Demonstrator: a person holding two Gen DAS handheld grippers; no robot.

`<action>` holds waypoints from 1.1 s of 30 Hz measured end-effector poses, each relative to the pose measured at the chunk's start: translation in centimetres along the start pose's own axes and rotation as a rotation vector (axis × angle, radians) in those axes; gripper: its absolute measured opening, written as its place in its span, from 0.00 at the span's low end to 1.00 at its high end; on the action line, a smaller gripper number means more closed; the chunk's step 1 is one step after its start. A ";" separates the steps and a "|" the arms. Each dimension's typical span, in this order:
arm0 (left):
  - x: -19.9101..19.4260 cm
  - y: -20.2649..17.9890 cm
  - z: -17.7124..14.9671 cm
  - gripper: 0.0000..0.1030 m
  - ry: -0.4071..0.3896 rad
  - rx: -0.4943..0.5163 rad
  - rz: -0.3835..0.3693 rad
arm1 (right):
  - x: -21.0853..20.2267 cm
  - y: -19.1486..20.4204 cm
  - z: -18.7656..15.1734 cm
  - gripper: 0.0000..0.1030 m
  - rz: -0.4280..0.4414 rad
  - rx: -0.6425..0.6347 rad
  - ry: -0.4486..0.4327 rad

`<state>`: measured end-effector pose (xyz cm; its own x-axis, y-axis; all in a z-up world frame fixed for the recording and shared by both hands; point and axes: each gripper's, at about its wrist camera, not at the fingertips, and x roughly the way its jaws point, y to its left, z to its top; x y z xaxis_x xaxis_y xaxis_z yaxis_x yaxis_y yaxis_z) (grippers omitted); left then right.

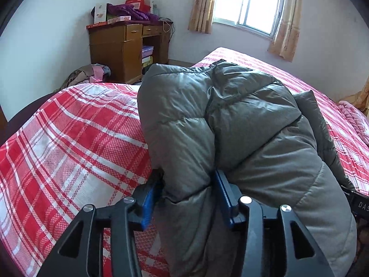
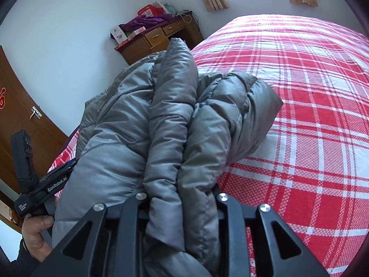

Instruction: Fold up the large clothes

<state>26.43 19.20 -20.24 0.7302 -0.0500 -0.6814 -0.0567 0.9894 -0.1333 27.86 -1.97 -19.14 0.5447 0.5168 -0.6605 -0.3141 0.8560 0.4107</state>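
A grey puffer jacket (image 1: 230,124) is lying bunched and folded over on a bed covered with a red-and-white plaid sheet (image 1: 69,138). In the left wrist view, the jacket is filling the frame from the centre down to 5 o'clock, with the sheet spreading out toward 9 o'clock.

The left gripper (image 1: 188,196) is sitting at 6 o'clock in its own view. Its 2 blue-padded fingers (image 1: 150,198) are standing apart with a thick fold of the jacket between them; the left pad is showing a small gap from the fabric, so the jaws are looking loosened rather than clamped.

In the right wrist view, the right gripper (image 2: 182,207) is at 6 o'clock, and a thick bundle of jacket (image 2: 170,120) folds is running between its arms up toward 12 o'clock. Its fingertips are buried under the padding, so I cannot tell whether they are pinching the fabric or merely straddling it.

At 8 o'clock in that same view, a person's hand (image 2: 37,233) is gripping the handle of the left gripper, whose body is pressing against the jacket's near edge.

A wooden desk (image 1: 124,48) piled with boxes and a purple garment (image 1: 133,11) is standing at 11 o'clock in the left view, and a curtained window (image 1: 249,4) is glowing at 1 o'clock.
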 end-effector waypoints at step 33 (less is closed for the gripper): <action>1.1 1.2 0.2 0.80 0.026 -0.049 0.034 | 0.5 0.4 -0.8 0.38 -0.051 0.009 0.005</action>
<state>27.34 20.40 -21.02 0.7091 -0.0206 -0.7048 -0.1150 0.9828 -0.1445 27.39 -1.34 -19.74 0.5560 0.4726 -0.6837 -0.2788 0.8810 0.3822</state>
